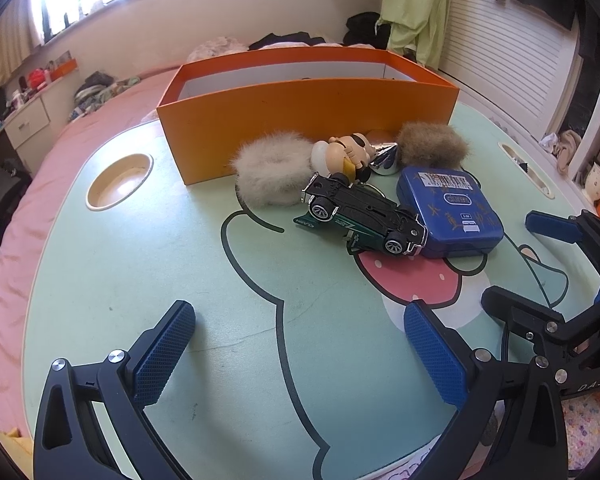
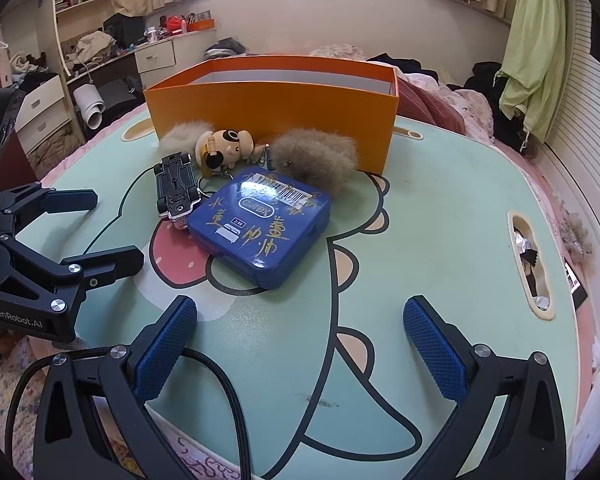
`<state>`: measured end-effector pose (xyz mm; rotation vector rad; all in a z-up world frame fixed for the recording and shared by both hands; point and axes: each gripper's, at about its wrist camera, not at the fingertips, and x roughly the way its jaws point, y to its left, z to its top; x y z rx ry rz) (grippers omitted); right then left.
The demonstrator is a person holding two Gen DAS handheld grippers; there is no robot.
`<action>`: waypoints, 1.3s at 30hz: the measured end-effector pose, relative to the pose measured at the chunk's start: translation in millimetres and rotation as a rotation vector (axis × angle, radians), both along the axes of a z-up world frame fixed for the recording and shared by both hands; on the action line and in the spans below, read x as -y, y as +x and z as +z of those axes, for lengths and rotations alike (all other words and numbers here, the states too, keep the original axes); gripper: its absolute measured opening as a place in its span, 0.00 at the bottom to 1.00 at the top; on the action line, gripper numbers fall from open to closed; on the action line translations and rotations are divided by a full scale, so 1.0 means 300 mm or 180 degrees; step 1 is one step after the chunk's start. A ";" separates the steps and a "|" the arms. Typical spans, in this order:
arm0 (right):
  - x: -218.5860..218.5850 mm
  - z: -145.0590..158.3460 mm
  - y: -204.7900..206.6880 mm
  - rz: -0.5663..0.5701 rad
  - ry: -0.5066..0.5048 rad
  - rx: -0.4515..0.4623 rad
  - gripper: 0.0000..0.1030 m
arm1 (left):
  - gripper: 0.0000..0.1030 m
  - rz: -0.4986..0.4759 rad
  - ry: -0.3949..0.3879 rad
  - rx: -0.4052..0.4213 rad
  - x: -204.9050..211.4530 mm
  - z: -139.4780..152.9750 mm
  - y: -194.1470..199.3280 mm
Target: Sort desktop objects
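An orange box [image 1: 300,120] [image 2: 272,116] stands open at the back of the green table. In front of it lie a pale fluffy scrunchie [image 1: 272,174] [image 2: 182,134], a brown fluffy scrunchie [image 1: 434,144] [image 2: 316,158], a cartoon figure keychain [image 1: 348,152] [image 2: 226,146], an overturned toy car [image 1: 364,216] [image 2: 176,190] and a blue tin [image 1: 450,210] [image 2: 262,226]. My left gripper [image 1: 300,352] is open and empty, near the front of the table. My right gripper [image 2: 300,344] is open and empty, short of the tin. Each gripper shows in the other's view, the right [image 1: 536,256] and the left [image 2: 104,228].
The table has a round cup recess [image 1: 118,186] at the left and a slot [image 2: 530,260] at the right holding small items. A silver cone [image 1: 386,158] lies by the figure. A cable [image 2: 228,392] runs over the front edge. A bed and cluttered shelves lie behind.
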<state>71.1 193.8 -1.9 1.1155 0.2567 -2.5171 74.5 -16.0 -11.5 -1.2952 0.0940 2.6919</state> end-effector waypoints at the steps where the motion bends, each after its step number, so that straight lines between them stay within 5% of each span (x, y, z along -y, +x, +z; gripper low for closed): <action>1: 0.000 0.000 0.001 -0.0016 -0.0001 -0.0004 1.00 | 1.00 0.0023 0.0006 0.0010 0.004 0.001 -0.001; 8: -0.048 0.019 0.003 -0.0179 -0.0279 -0.0045 0.97 | 1.00 0.0054 0.0008 0.0007 0.017 -0.006 0.005; 16: -0.019 0.157 -0.071 -0.0349 -0.0659 -0.0187 0.96 | 1.00 0.0033 0.0002 -0.0013 0.020 -0.011 0.003; 18: 0.000 0.159 -0.124 -0.0488 -0.0688 -0.0094 0.84 | 1.00 0.0027 0.0005 -0.0018 0.021 -0.012 0.002; 20: 0.030 0.150 -0.167 -0.0535 -0.0718 0.0019 0.83 | 1.00 0.0021 0.0007 -0.0022 0.026 -0.012 0.003; 24: 0.092 0.105 -0.206 -0.0564 -0.0448 0.0202 0.82 | 1.00 0.0014 0.0009 -0.0029 0.028 -0.014 0.005; 28: 0.040 0.068 -0.217 -0.0616 -0.0519 0.0384 0.78 | 1.00 0.0013 0.0009 -0.0034 0.026 -0.014 0.004; 39: -0.096 0.085 -0.134 -0.0913 -0.0489 0.0035 0.78 | 1.00 0.0010 0.0008 -0.0035 0.026 -0.015 0.004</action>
